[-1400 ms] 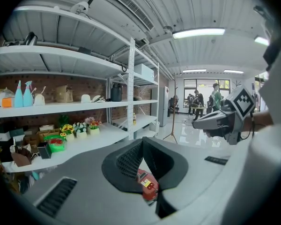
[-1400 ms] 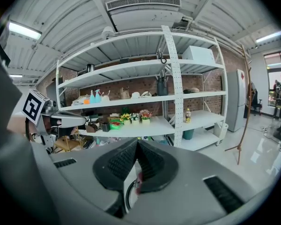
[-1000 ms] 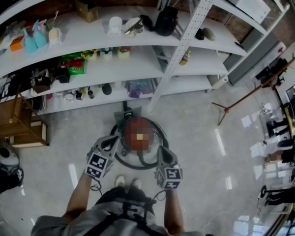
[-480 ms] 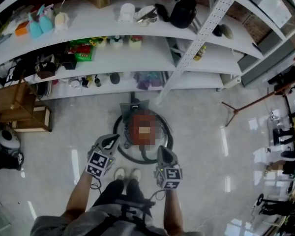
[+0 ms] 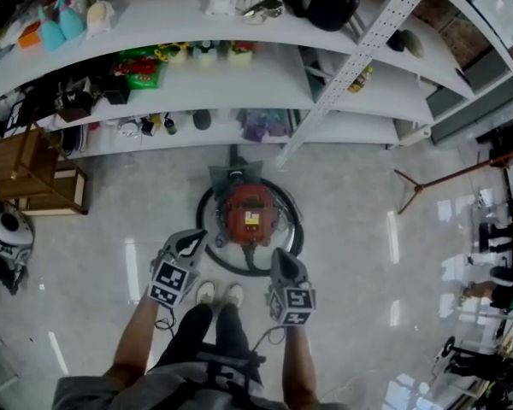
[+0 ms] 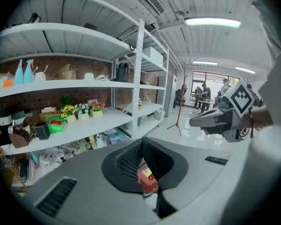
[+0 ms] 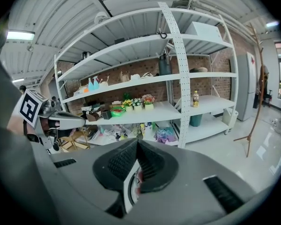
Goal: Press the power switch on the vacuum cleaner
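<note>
A red canister vacuum cleaner (image 5: 248, 214) stands on the floor in front of the shelves, with a black hose (image 5: 282, 244) coiled round it. In the head view my left gripper (image 5: 197, 237) hangs just short of it on the near left. My right gripper (image 5: 279, 254) hangs on the near right. Neither touches the vacuum. Both are shut with nothing between the jaws. In the left gripper view the shut gripper (image 6: 141, 142) shows a piece of the red vacuum cleaner (image 6: 146, 176) below its jaws. The right gripper (image 7: 136, 142) view shows only a sliver of the vacuum cleaner (image 7: 137, 176).
White metal shelving (image 5: 239, 88) full of bottles, flowers and boxes runs behind the vacuum. A wooden crate (image 5: 30, 178) stands at the left, a coat stand (image 5: 462, 178) at the right. The person's white shoes (image 5: 218, 294) are just behind the hose.
The view has drawn back: the vacuum now lies farther ahead of both grippers instead of between them. Both grippers have stayed shut and level.
</note>
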### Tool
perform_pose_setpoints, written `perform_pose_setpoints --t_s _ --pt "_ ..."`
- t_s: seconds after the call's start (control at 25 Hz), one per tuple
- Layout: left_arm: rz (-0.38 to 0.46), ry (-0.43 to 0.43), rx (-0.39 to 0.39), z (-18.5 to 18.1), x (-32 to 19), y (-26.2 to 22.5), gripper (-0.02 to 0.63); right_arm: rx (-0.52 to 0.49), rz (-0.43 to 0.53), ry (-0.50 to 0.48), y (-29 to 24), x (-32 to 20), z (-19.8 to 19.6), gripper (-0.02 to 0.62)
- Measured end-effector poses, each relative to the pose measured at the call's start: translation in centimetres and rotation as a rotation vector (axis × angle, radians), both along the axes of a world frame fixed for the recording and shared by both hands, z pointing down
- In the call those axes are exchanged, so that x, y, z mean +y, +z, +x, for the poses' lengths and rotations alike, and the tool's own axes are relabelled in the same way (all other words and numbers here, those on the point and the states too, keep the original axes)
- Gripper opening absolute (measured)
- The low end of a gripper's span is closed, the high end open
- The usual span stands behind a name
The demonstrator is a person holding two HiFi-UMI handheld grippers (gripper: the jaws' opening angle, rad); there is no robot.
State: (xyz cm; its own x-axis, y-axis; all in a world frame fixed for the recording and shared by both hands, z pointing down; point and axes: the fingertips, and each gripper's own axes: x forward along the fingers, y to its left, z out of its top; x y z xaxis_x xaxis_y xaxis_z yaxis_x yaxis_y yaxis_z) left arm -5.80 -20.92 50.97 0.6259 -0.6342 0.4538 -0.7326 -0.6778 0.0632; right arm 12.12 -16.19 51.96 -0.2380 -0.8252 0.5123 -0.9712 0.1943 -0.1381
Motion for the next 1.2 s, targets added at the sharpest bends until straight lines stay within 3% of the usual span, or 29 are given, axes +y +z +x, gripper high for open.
perform_pose_setpoints --t_s 0.72,1.2 --pt "-0.060 -0.007 -0.052 2.0 -2.8 9.0 0.008 -0.016 -0.098 -0.041 10.1 -3.1 1.1 0.011" --pt "-0.112 -0.007 -0.046 3.4 -3.5 15.7 0.008 -0.011 -0.150 -0.043 16.6 -4.5 2.9 0.011"
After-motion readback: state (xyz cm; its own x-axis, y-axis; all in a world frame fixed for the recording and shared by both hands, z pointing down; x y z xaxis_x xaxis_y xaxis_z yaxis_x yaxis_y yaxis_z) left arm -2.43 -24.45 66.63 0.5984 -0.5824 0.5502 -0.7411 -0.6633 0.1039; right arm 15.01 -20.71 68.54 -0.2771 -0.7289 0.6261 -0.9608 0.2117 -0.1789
